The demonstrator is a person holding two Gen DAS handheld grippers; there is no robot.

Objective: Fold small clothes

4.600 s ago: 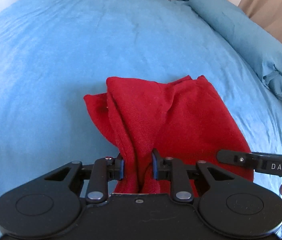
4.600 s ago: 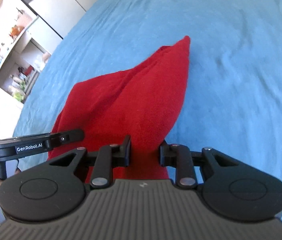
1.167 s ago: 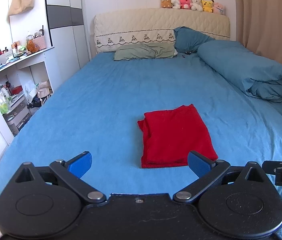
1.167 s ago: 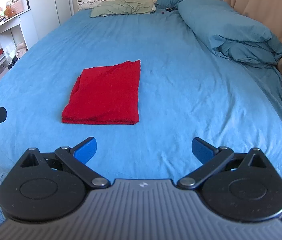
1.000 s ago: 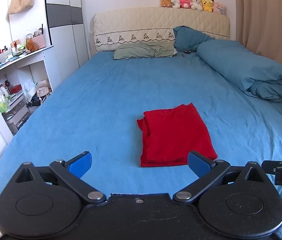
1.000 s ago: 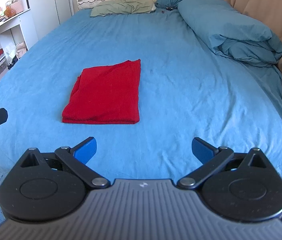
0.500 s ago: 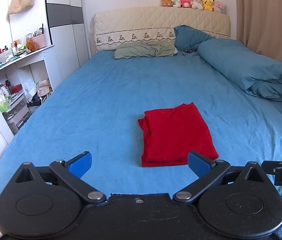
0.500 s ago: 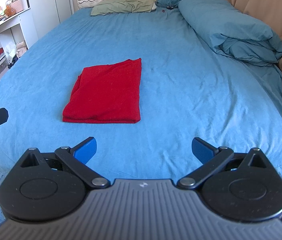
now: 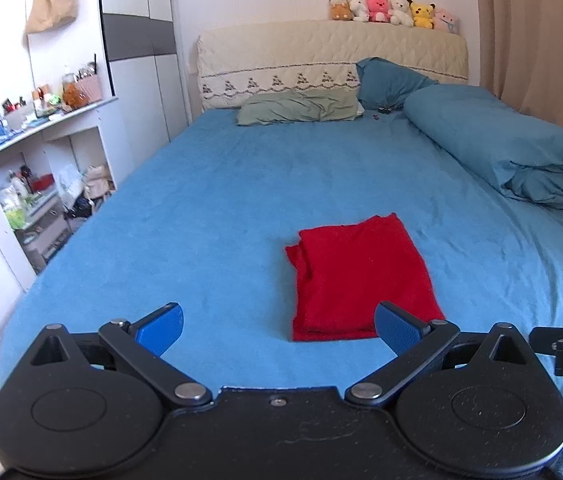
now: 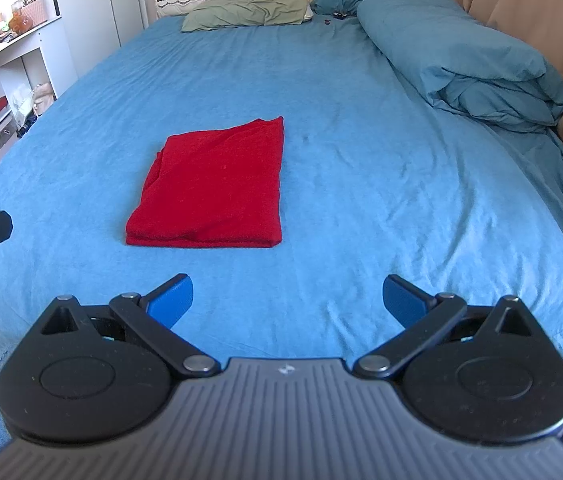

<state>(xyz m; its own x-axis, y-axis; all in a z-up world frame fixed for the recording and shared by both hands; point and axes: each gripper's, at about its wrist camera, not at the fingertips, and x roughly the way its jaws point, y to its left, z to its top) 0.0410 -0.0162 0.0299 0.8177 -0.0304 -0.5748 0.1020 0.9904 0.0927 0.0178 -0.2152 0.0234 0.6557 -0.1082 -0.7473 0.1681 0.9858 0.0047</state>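
A red garment (image 9: 361, 276) lies folded flat in a rectangle on the blue bed (image 9: 209, 216). It also shows in the right wrist view (image 10: 213, 188), ahead and to the left. My left gripper (image 9: 279, 326) is open and empty, held back near the foot of the bed, short of the garment's near edge. My right gripper (image 10: 287, 298) is open and empty, also back at the foot of the bed, apart from the garment.
A rolled teal duvet (image 9: 501, 144) lies along the bed's right side. Pillows (image 9: 301, 106) and a headboard with plush toys (image 9: 393, 10) are at the far end. White shelves (image 9: 21, 184) with clutter stand left. A beige curtain (image 10: 541, 32) hangs right.
Since 4.6 s ago both grippers have let go of the red garment, opened and pulled back. Over the last second almost nothing has moved.
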